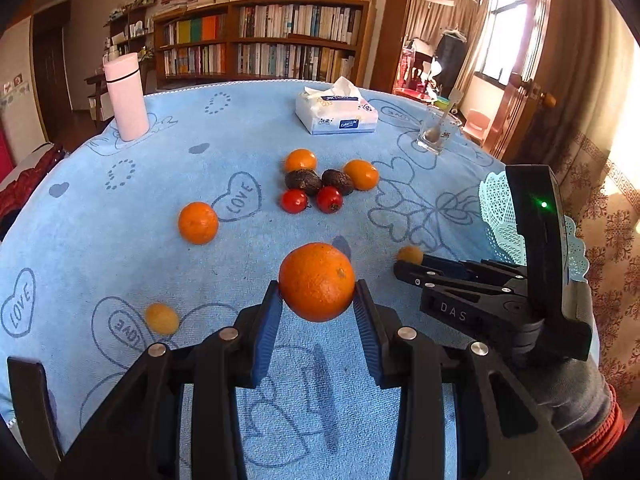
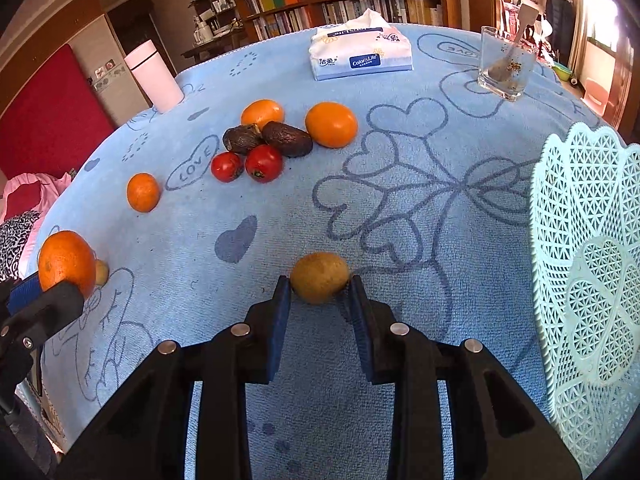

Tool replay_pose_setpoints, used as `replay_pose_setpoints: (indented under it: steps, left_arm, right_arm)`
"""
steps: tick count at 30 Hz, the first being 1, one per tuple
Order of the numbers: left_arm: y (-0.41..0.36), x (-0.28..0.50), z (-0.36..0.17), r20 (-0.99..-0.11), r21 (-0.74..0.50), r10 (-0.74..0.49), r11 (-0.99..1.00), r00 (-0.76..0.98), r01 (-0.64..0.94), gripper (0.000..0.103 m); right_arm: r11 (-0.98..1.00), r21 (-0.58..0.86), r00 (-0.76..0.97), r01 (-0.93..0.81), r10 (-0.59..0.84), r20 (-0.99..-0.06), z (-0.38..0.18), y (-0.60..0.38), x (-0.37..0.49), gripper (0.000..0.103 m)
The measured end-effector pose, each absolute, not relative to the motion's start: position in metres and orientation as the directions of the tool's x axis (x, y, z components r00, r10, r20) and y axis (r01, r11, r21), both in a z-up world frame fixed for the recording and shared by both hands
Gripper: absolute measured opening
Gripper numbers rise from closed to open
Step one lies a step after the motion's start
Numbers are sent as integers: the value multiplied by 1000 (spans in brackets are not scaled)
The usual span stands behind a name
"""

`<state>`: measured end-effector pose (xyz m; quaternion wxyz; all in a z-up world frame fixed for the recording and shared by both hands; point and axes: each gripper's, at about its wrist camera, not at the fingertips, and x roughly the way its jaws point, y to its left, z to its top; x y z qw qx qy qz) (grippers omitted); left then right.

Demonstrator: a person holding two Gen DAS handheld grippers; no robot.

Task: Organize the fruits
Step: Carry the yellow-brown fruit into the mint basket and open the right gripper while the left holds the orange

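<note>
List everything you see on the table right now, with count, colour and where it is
orange: 1, orange, held in left gripper
kiwi: 1, brown, between right gripper fingers
second kiwi: 1, brown, near left
small orange: 1, orange, alone, left of cluster
yellow-orange fruits: 2, behind avocados
avocados: 2, dark, cluster centre
tomatoes: 2, red, cluster front
basket: 1, mint, right edge
tissue pack: 1, white, far side
glass: 1, clear, far right
bottle: 1, pink, far left
left gripper: black
right gripper: black

Blue heart-printed cloth (image 2: 400,208), mint lattice basket (image 2: 592,264), red tomatoes (image 2: 264,163), pink flask (image 1: 126,98).
</note>
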<state>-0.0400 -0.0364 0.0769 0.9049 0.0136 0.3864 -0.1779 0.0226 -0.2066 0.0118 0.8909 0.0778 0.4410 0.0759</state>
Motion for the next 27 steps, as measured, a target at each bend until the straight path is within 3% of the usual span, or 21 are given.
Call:
replay_pose_setpoints:
  steps: [6, 12, 27]
  left_arm:
    - [-30, -41, 79, -700, -114, -304, 941, 646, 320, 37]
    - [-41, -42, 80, -703, -95, -303, 937, 644, 336, 37]
    - [-141, -41, 88, -701, -32, -367, 873, 611, 487, 37]
  right_arm:
    - [989, 139, 646, -45, 135, -751, 20, -203, 13, 30]
    - [999, 39, 740, 8, 20, -672, 49, -211, -10, 30]
    - [969, -19, 774, 246, -208, -598, 68, -303, -62, 30]
